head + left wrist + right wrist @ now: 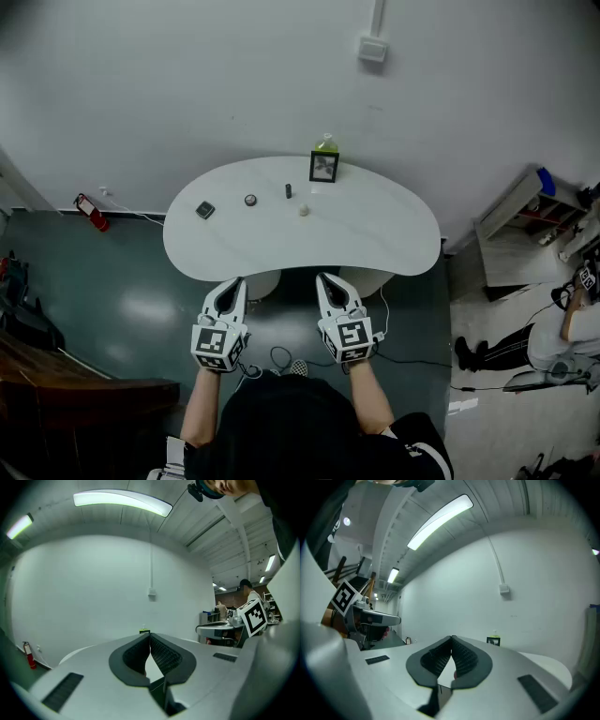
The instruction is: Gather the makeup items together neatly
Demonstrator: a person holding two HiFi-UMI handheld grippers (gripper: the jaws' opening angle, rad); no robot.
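Desk (pixel 394 234) stock, L to R:

1. Square case (pixel 205 210): dark, flat, prob. a compact. Ahead of L gripper, a bit to its left. Likely light, hard, slick. Grip across two opposite edges; the lid may pop if squeezed on a corner.
2. L gripper (pixel 235 280): jaws closed tip to tip, nothing between. Short of desk's near edge, well apart from all items.
3. Round pot (pixel 250 200): small, low, lies flat. Ahead of L gripper, slightly right. Prob. light and rigid. Pinch across the widest part; could skid on the smooth top.
4. Dark tube (pixel 289 190): upright, slim, lipstick-like. Ahead, between both grippers. Tips easily, so take it mid-body from the sides and keep it vertical.
5. Pale item (pixel 305 211): tiny, too small to ID. Ahead of R gripper, slightly left, nearer than the tube. Stiffness can't be judged; grip gently.
6. Black frame (pixel 323 167): stands at far edge, straight ahead of R gripper. Green-topped bottle (pixel 326 143) is just behind it. Bottle prob. the heaviest; grip low on the body.
7. R gripper (pixel 324 278): jaws closed, empty, also short of near edge.

Est.: items scattered, gathering not begun. Both grippers must open before any pick.
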